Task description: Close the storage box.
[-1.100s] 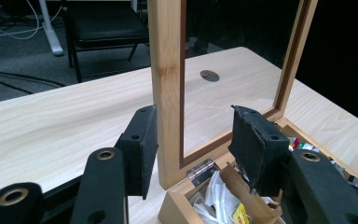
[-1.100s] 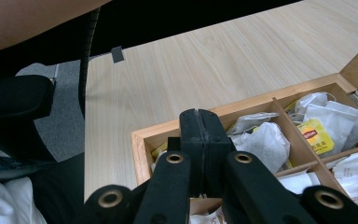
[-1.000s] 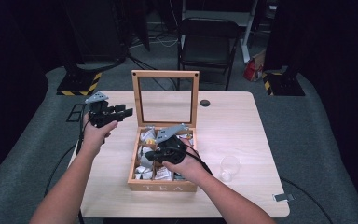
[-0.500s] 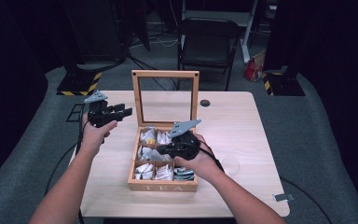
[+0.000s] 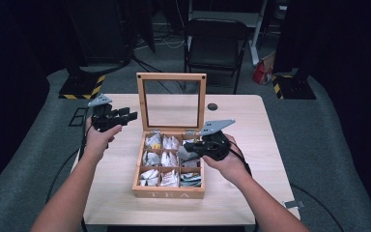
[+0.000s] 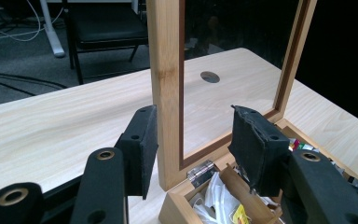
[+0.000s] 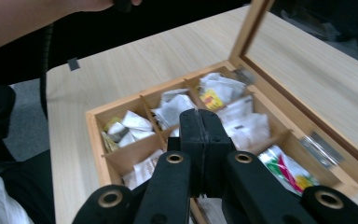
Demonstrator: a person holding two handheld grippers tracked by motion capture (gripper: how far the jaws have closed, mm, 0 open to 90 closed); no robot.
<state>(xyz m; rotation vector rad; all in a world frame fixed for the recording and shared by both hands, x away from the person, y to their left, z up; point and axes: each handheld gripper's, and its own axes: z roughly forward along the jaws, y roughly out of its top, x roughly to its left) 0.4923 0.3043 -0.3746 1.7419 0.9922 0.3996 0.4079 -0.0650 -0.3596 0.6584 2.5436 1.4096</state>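
A wooden tea box [image 5: 168, 194] sits mid-table, its glass lid [image 5: 171, 76] standing upright at the back. Paper tea bags [image 5: 160, 142] fill its compartments. My right gripper [image 5: 188, 151] hovers over the box's right column, shut, with a pale grey tea bag [image 5: 185, 154] at its tips. In the right gripper view the jaws [image 7: 200, 121] are pressed together above the compartments [image 7: 98, 140]. My left gripper [image 5: 129, 116] is held in the air left of the lid, open and holding nothing. In the left gripper view it [image 6: 193, 149] frames the lid's side post [image 6: 165, 70] without touching it.
The light wooden table [image 5: 251, 125] has a dark round cable hole [image 5: 213, 106] behind the box on the right. A black chair [image 5: 217, 43] stands beyond the far edge. Bare tabletop lies to the left and right of the box.
My right gripper has risen out of the box and drawn back to the right, with the pale tea bag at its tips. The left gripper has hardly moved.
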